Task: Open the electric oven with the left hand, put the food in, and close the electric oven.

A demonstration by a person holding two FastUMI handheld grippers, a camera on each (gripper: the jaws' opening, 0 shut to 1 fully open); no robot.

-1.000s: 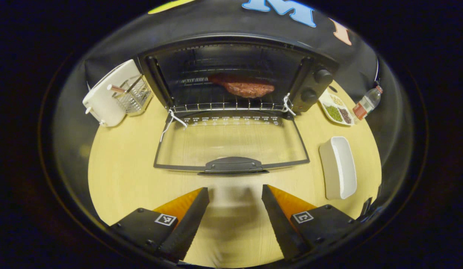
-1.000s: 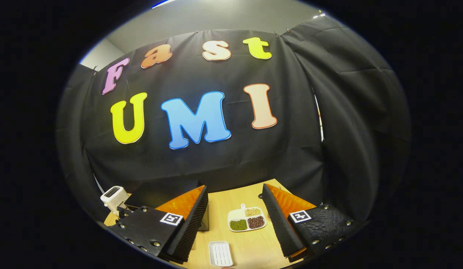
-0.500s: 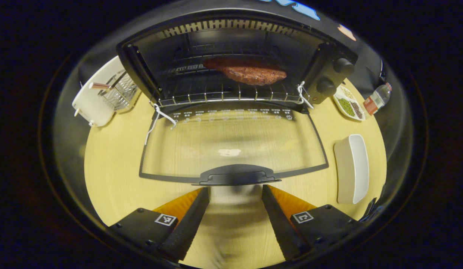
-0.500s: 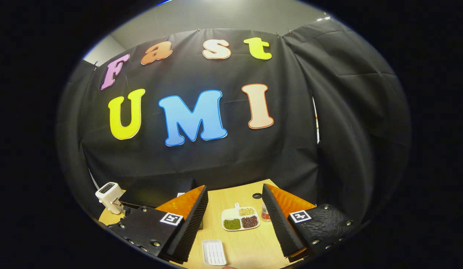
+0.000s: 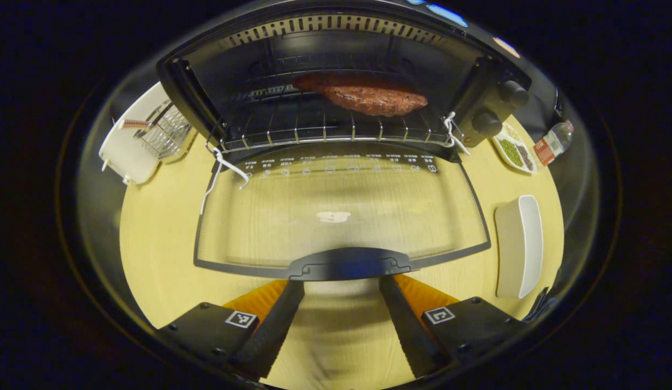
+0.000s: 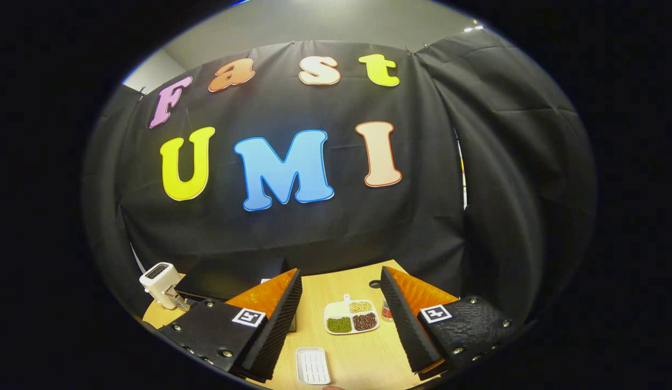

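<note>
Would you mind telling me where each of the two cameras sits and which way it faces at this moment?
Left gripper view: rides on the left gripper, low over the table, facing the black electric oven's lowered glass door and the brown meat patty inside; its open fingers show at bottom.
Right gripper view: rides on the right gripper, raised, facing the booth wall; open fingers at bottom.
Shared: the white divided dish of beans.

One electric oven [image 5: 336, 81] with two knobs [image 5: 501, 108], one piece of food [image 5: 368, 97], one white tray [image 5: 520, 246], one divided dish [image 5: 515, 154], one bottle [image 5: 553, 143], one toaster [image 6: 160, 281], two grippers.
</note>
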